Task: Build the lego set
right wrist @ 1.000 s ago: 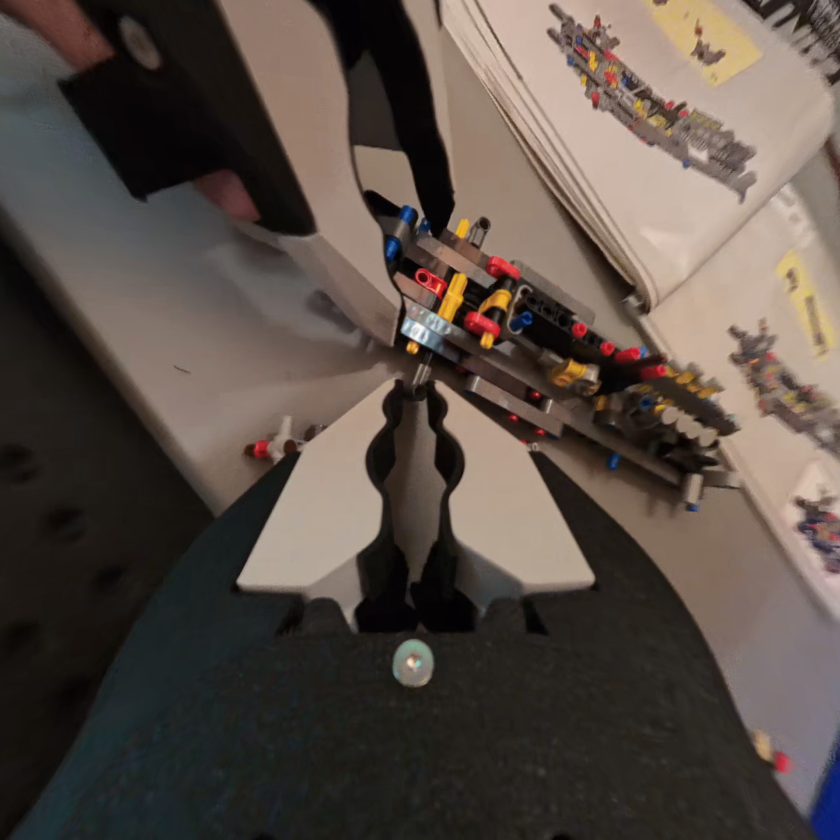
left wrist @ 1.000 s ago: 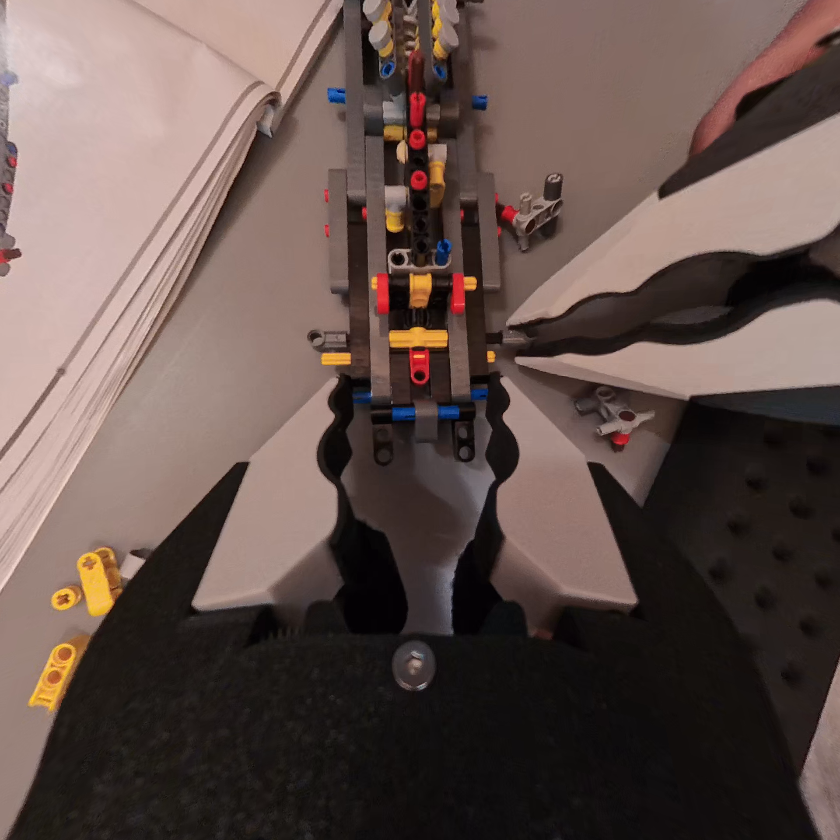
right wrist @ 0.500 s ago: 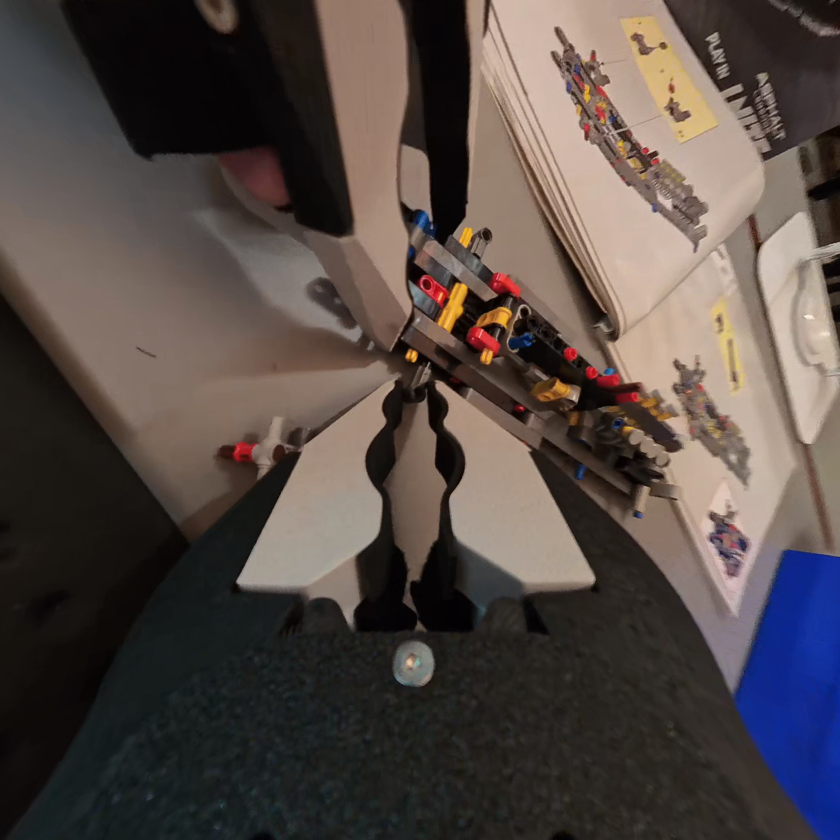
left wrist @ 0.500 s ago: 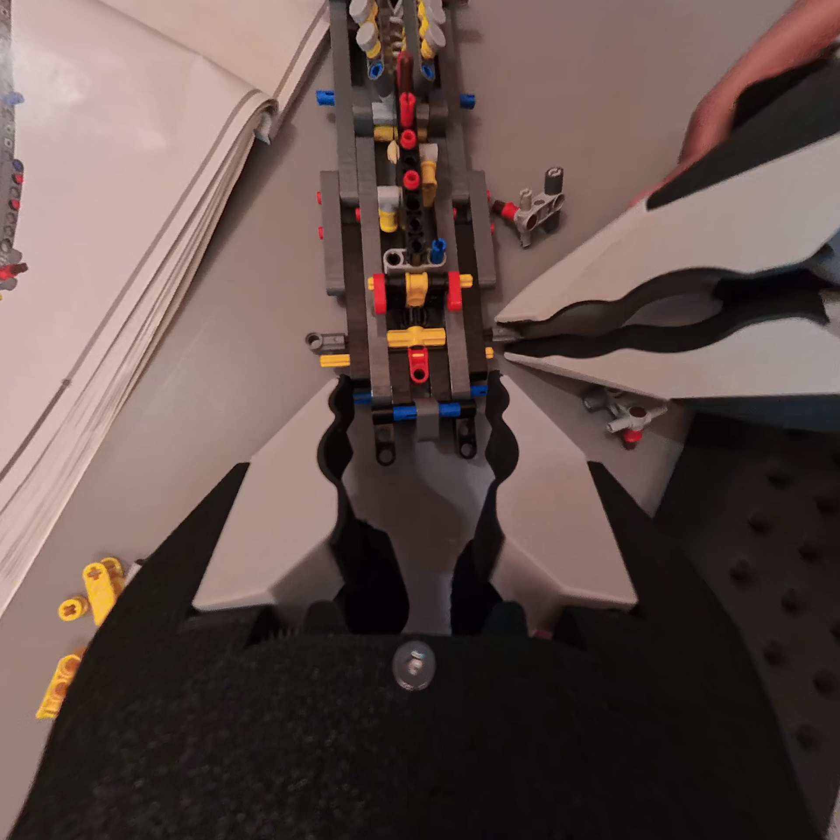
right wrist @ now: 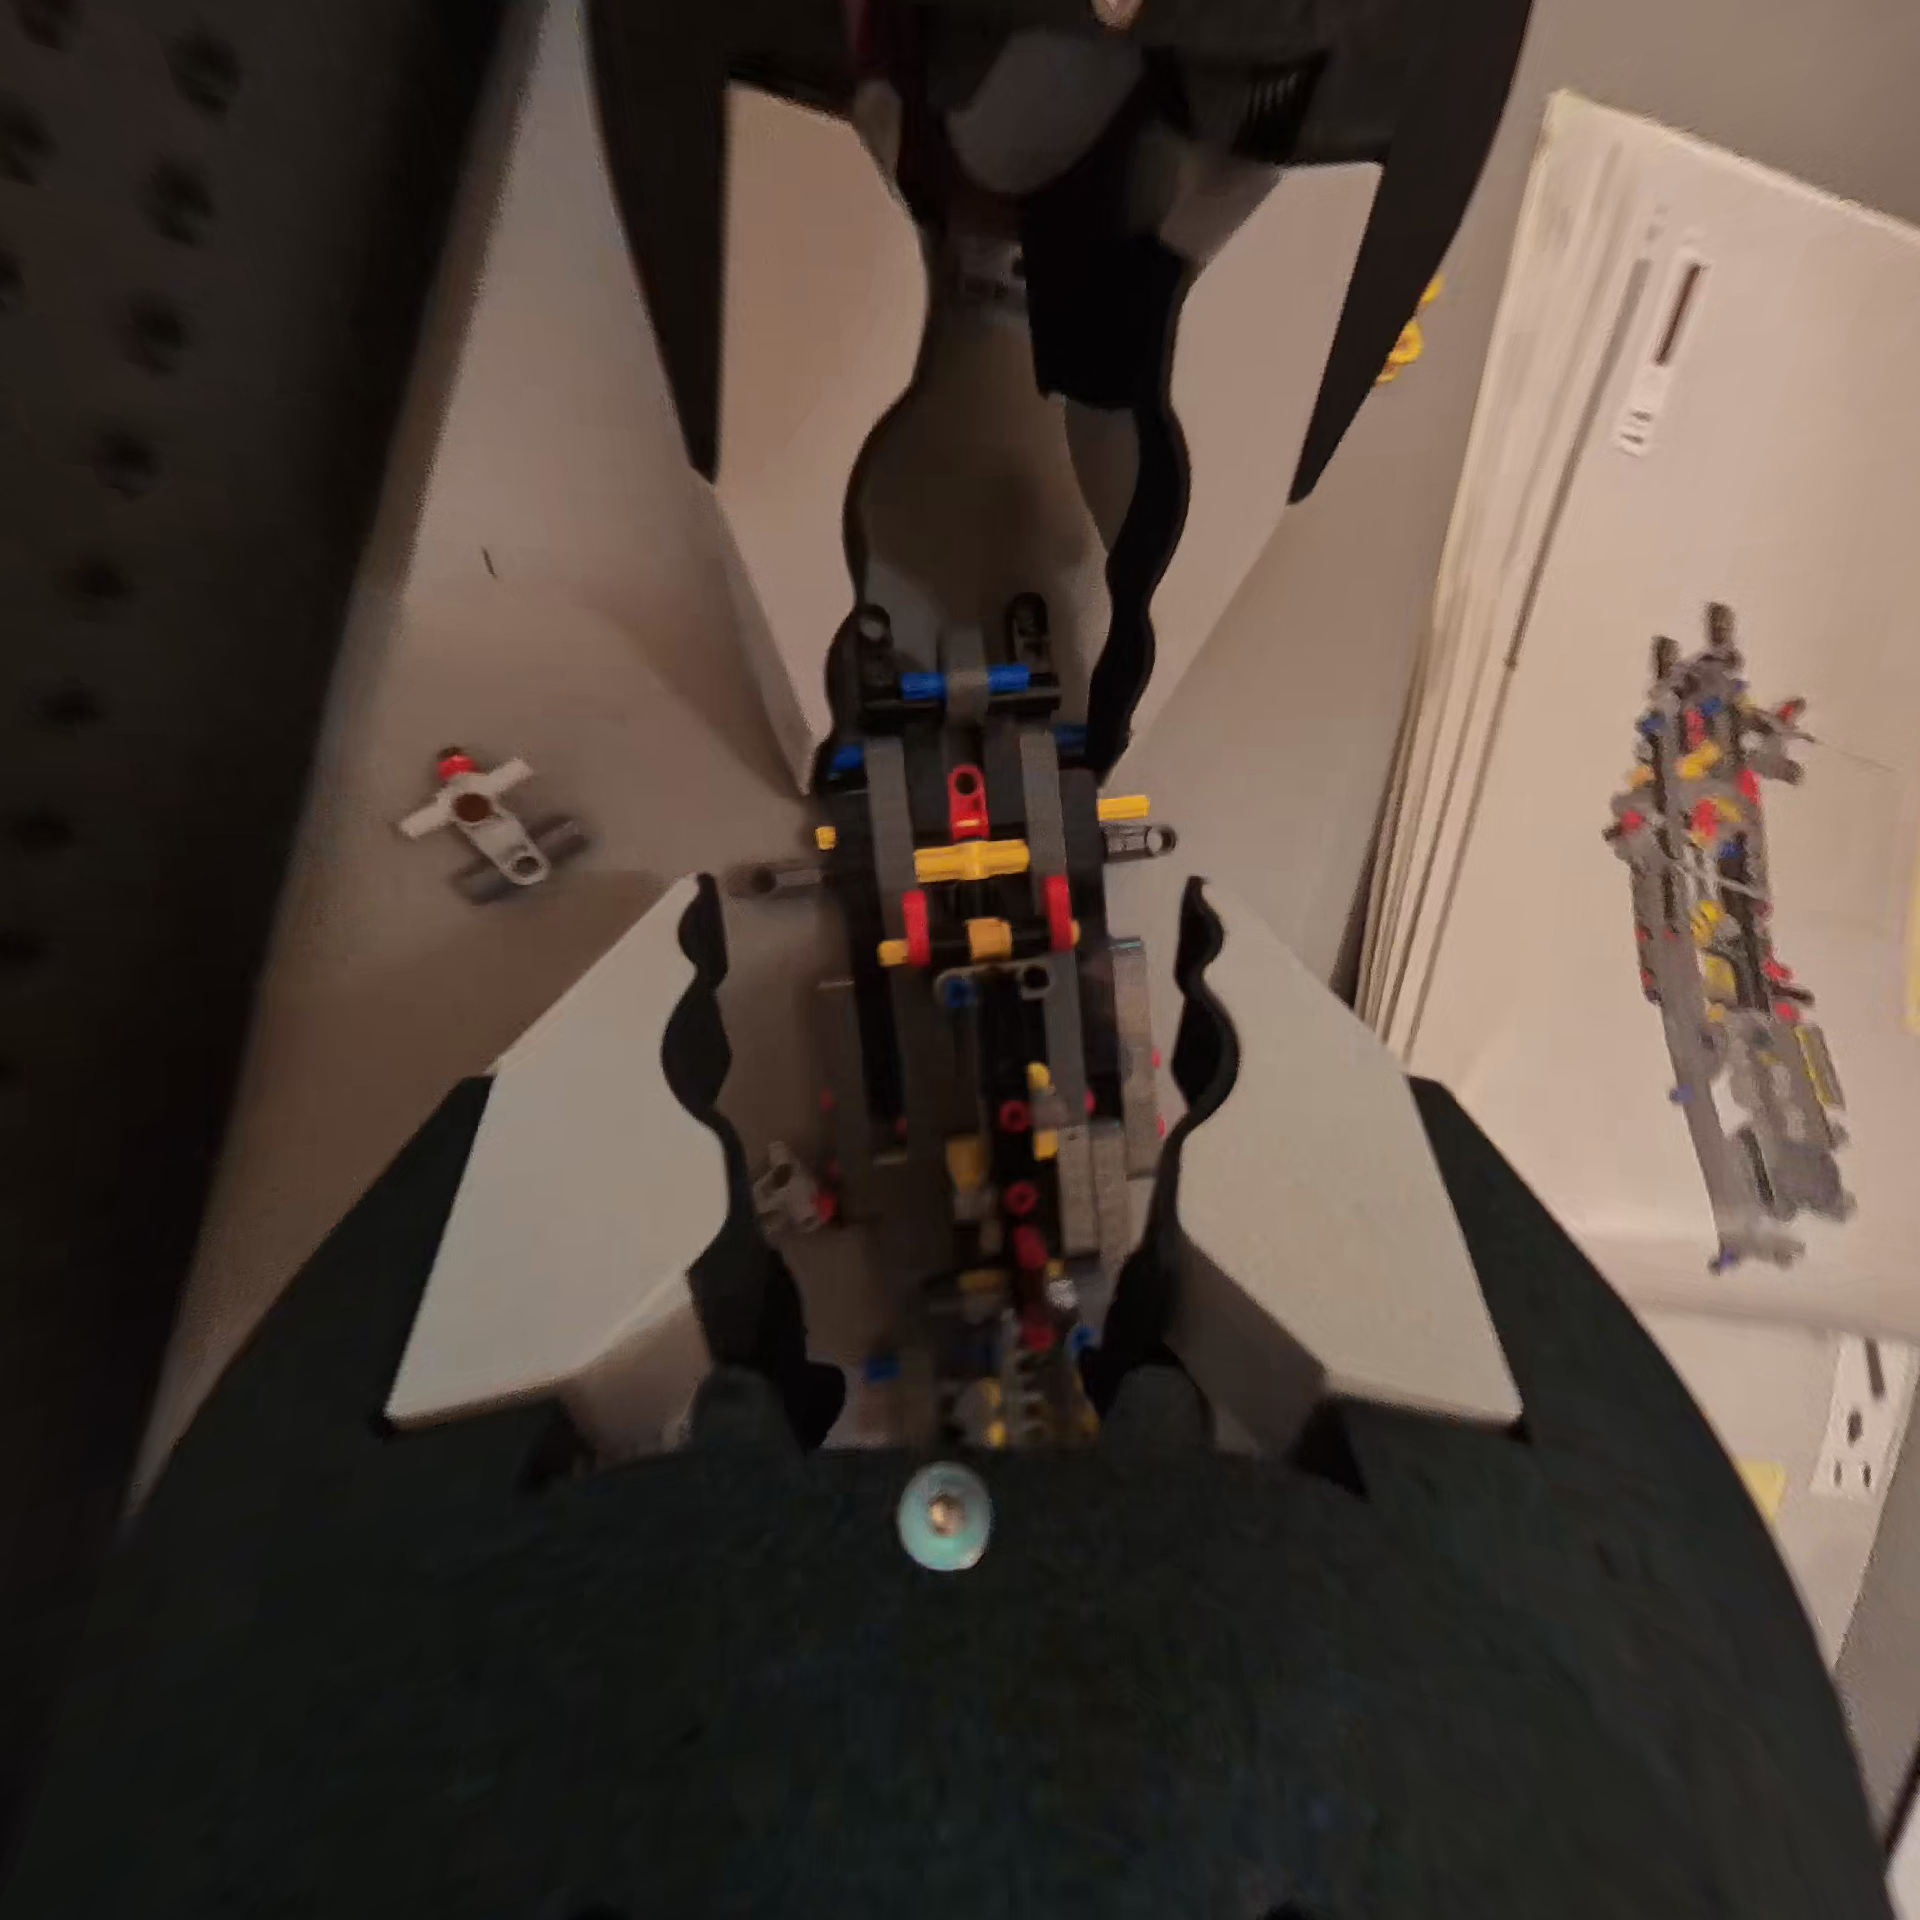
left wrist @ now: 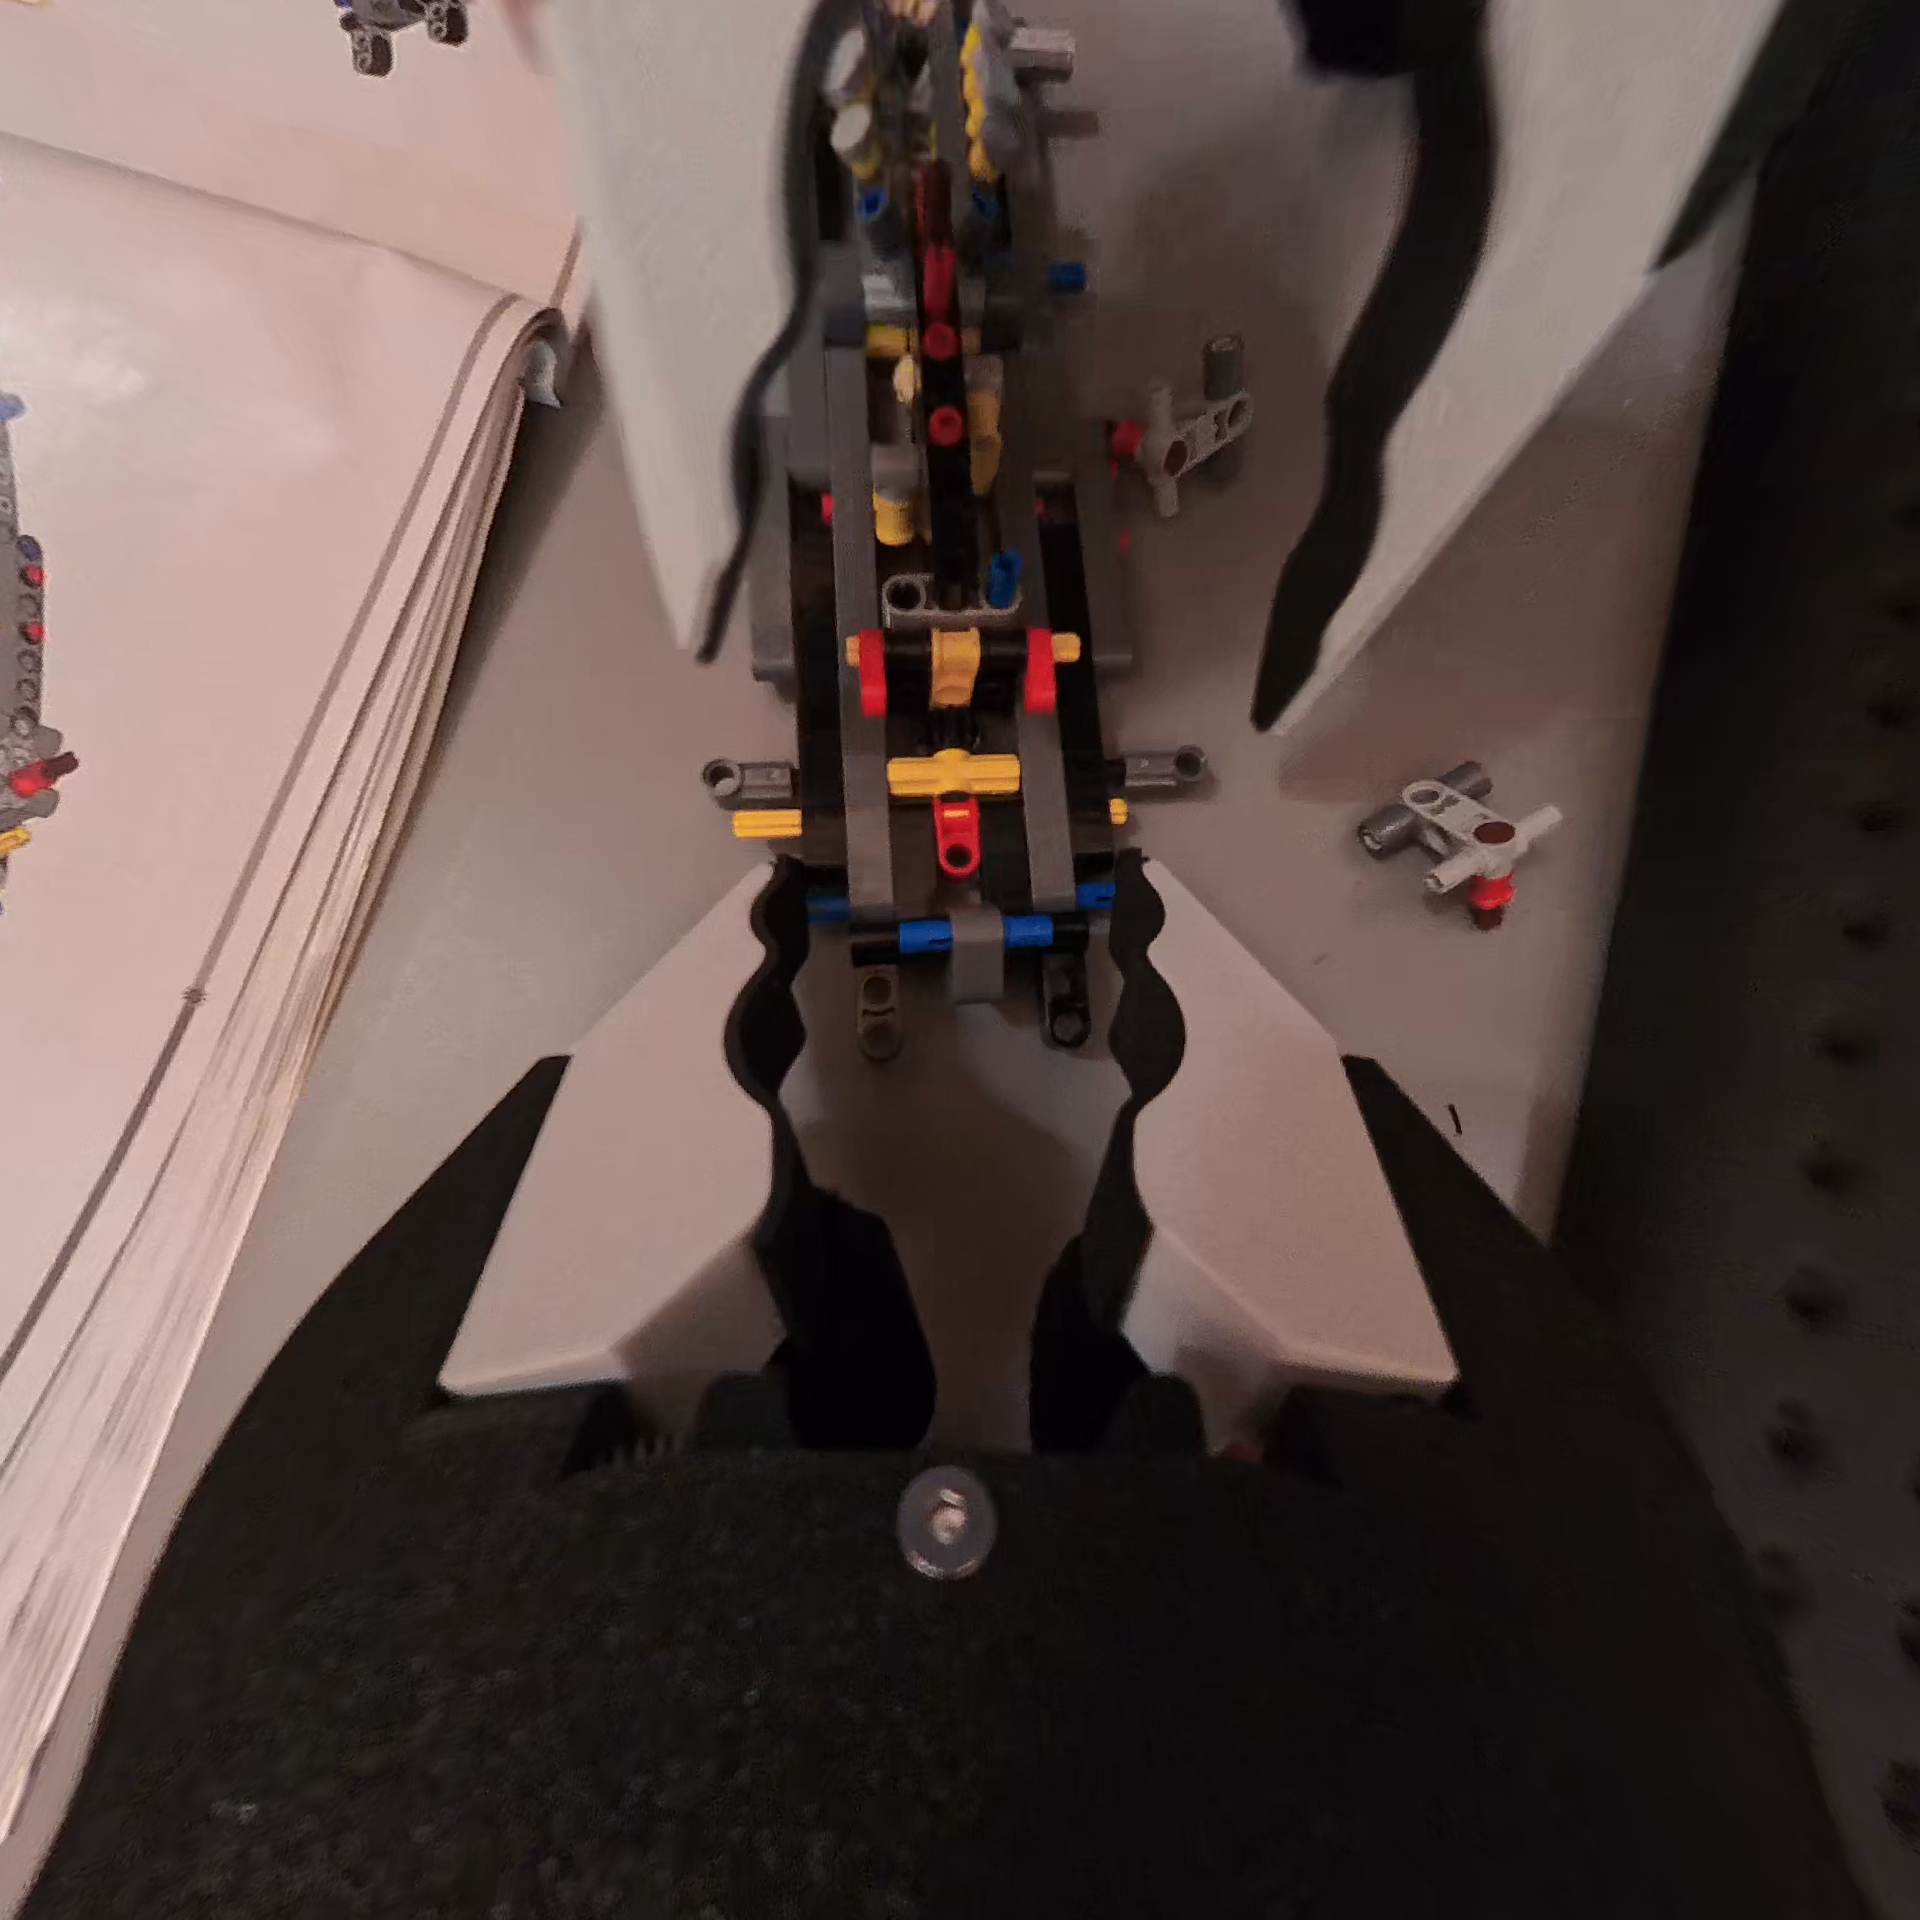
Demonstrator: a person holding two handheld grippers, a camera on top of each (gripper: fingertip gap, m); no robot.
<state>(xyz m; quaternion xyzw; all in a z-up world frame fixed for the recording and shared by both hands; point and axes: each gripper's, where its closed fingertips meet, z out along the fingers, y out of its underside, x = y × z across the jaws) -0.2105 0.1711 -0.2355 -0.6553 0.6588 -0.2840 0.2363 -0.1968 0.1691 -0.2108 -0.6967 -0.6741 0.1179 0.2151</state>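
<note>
The long lego chassis (left wrist: 951,665) lies flat on the grey table (left wrist: 582,790), running from 6 o'clock toward 12 o'clock in the left wrist view. The left gripper (left wrist: 951,914) is closed on the near end of the chassis, its fingertips pressing the two sides, probably to keep the model from sliding while the other tool works. The right gripper (right wrist: 945,904) faces it from the far end; its fingers stand wide apart on both sides of the frame, touching nothing clearly, so it seems ready to take hold of the body. Two small grey connector pieces (left wrist: 1455,842) lie loose at about 3 o'clock of the model, likely waiting to be fitted. The open instruction booklet (left wrist: 260,623) rests at 9 o'clock for reference.
</note>
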